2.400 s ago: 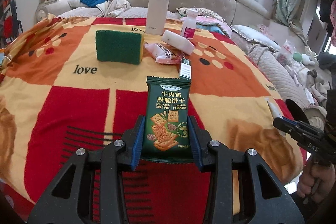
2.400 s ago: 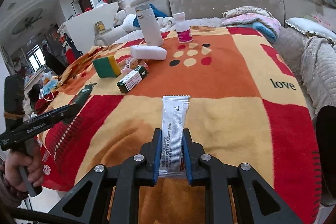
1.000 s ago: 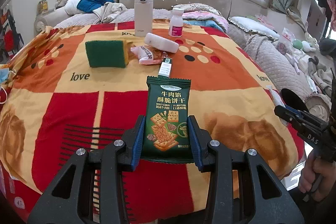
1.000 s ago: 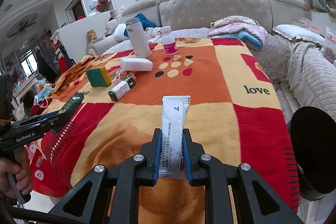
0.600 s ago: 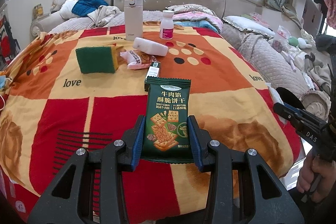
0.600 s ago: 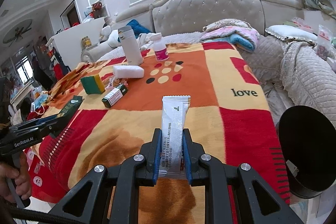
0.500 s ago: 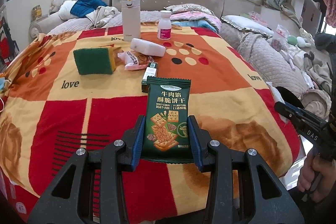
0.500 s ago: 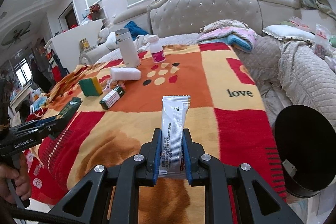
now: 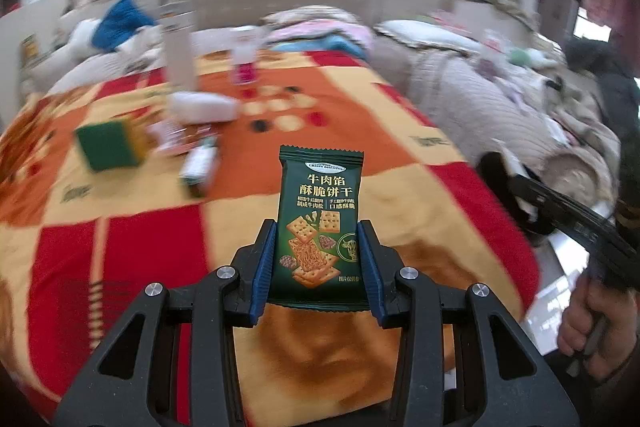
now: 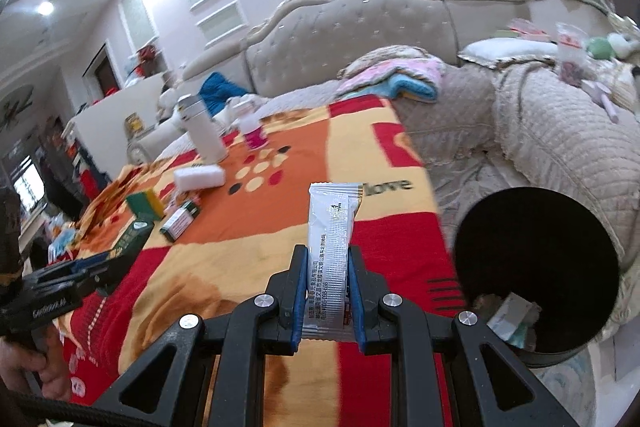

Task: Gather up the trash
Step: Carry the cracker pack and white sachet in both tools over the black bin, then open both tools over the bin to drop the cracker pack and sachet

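- Dark-green biscuit packet stood clenched upright in the left gripper; the right gripper pinched a white sachet.
- Against half a second earlier, both views had swung right, blurring the blanket, and the black bin loomed larger beside the bed: the carry looked close to a drop.
- The bin already held pale crumpled wrappers at its bottom; neither held piece was in it yet.
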